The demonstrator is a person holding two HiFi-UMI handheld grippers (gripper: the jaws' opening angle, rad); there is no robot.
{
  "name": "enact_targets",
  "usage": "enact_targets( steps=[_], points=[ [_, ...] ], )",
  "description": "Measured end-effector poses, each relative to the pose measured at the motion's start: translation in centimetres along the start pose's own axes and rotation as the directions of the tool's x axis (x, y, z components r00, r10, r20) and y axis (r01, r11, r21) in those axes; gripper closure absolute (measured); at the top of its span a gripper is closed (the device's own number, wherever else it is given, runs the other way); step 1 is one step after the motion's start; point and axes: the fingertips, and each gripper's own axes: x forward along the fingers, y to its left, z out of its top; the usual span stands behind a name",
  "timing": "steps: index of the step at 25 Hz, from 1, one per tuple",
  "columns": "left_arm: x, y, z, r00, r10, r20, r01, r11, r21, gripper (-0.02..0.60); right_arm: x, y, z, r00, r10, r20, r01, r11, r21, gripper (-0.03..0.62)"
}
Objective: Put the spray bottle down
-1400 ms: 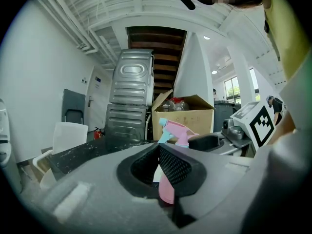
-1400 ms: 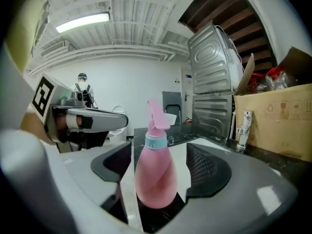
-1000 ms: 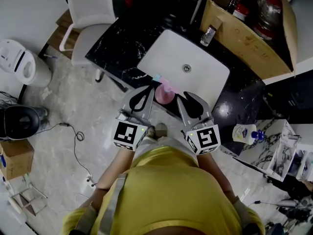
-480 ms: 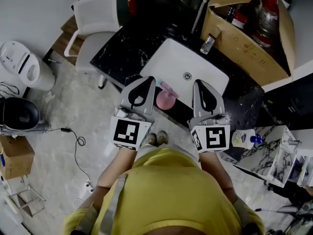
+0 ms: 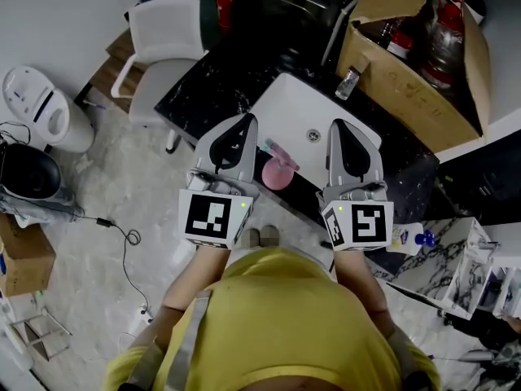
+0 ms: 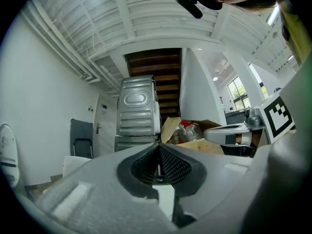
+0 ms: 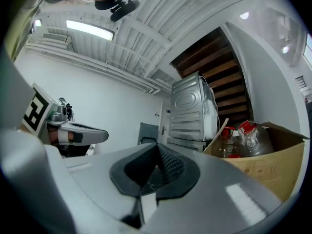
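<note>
The pink spray bottle (image 5: 277,170) with its pale blue trigger head stands by itself on the near rim of the white sink (image 5: 321,108), in the head view only. My left gripper (image 5: 242,125) hangs above and to its left, and my right gripper (image 5: 343,129) is above and to its right. Neither touches the bottle. In the left gripper view the left gripper (image 6: 158,161) has its ribbed pads pressed together with nothing between them. The right gripper (image 7: 156,165) is likewise shut and empty in its own view. Both point level across the room.
The sink is set in a black marble counter (image 5: 212,80) with a tap (image 5: 348,78) at its back. A cardboard box (image 5: 411,59) holding bottles stands at the right. A white chair (image 5: 159,35) and a white bin (image 5: 41,108) are at the left. A soap dispenser (image 5: 409,237) is at the right.
Both grippers have risen toward the head camera and spread apart, away from the spray bottle. The bottle stays standing at the sink's rim.
</note>
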Motion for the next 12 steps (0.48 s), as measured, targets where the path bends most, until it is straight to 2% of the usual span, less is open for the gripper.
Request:
enact_targets(
  steps=[12],
  points=[
    [0.67,0.46,-0.32,1.0,-0.003,-0.003,0.003,1.0,0.002,0.577,0.74,0.39,-0.97,0.999,0.031,-0.025,-0.03,0.999,0.021,0.599]
  ],
)
